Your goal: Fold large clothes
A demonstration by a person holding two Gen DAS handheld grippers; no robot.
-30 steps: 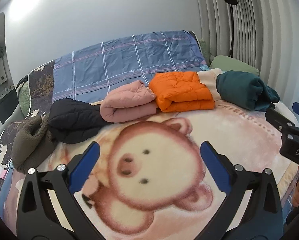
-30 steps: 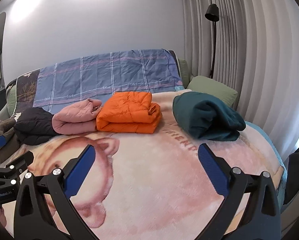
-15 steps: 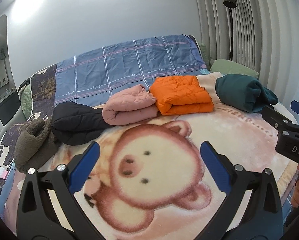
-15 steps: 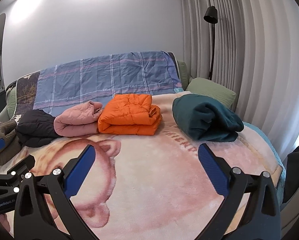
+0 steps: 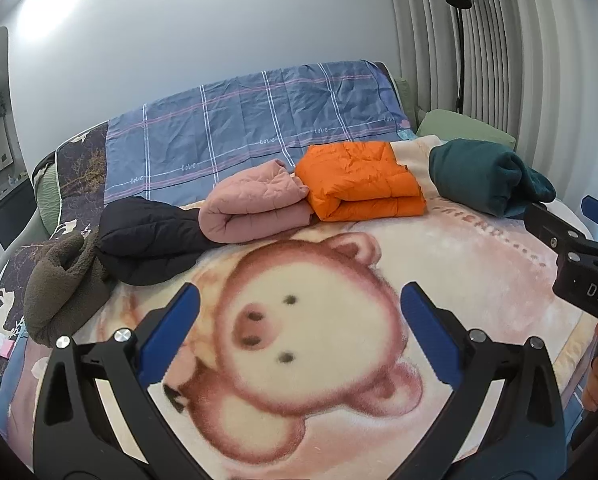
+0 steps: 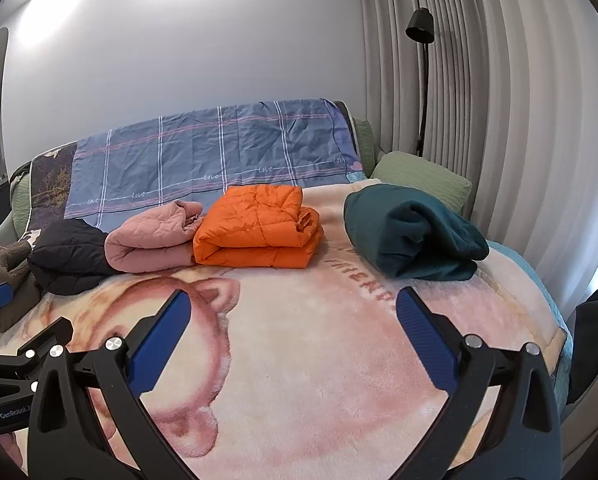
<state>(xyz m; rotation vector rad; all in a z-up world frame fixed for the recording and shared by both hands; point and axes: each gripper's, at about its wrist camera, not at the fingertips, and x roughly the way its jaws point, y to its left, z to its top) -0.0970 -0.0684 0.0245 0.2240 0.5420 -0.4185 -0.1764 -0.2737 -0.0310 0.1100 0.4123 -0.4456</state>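
Your left tongs (image 5: 299, 320) and right tongs (image 6: 293, 320) hang spread and empty over the bed (image 6: 319, 360). Folded clothes (image 6: 259, 232) line its head edge. Risk: reaching across could snag and undo a fold.

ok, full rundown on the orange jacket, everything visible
The orange jacket is a quilted puffer with a slightly shiny shell, folded into a compact, roughly rectangular stack of a few layers, its rounded fold edge facing the cameras. It lies flat on the bear-print blanket near the plaid sheet. The folded pink jacket presses against its left side; the teal garment sits apart to its right. Neither claw touches it.
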